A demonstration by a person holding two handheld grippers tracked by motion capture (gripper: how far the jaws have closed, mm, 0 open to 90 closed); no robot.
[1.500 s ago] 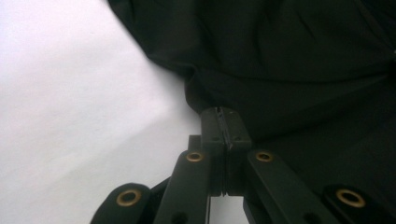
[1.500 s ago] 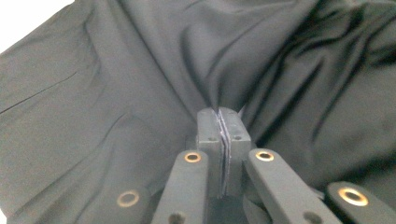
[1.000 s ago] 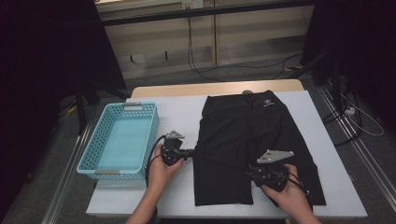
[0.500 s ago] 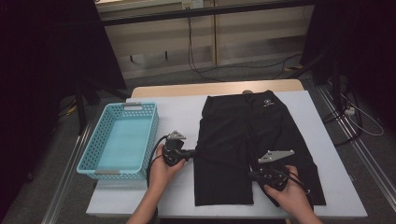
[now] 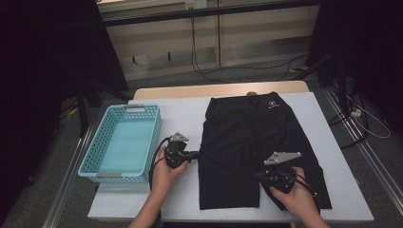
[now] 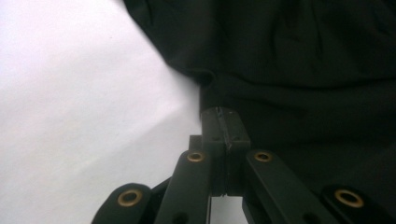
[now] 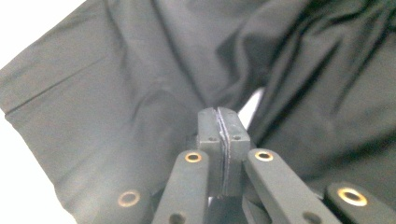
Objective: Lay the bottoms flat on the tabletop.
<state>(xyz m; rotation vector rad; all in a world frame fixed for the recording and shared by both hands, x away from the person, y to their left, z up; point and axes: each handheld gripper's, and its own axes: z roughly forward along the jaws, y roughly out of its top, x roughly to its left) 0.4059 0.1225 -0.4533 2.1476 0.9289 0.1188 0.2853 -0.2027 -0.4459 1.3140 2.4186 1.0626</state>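
A pair of black shorts [image 5: 256, 137] lies flat on the white table [image 5: 180, 118], waistband at the far side. My left gripper [image 5: 197, 154] lies level at the shorts' left edge. In the left gripper view its jaws [image 6: 223, 116] are shut on that edge, and the fabric [image 6: 303, 70] puckers at the tips. My right gripper [image 5: 256, 175] sits low over the near part of the shorts, between the two legs. In the right gripper view its pads [image 7: 219, 116] are pressed together on the dark cloth [image 7: 140, 93], with creases running toward the tips.
A light blue plastic basket [image 5: 92, 147] with nothing in it stands on the table's left side, close to my left hand. Bare white tabletop shows between basket and shorts. Cables lie on the floor beyond the table.
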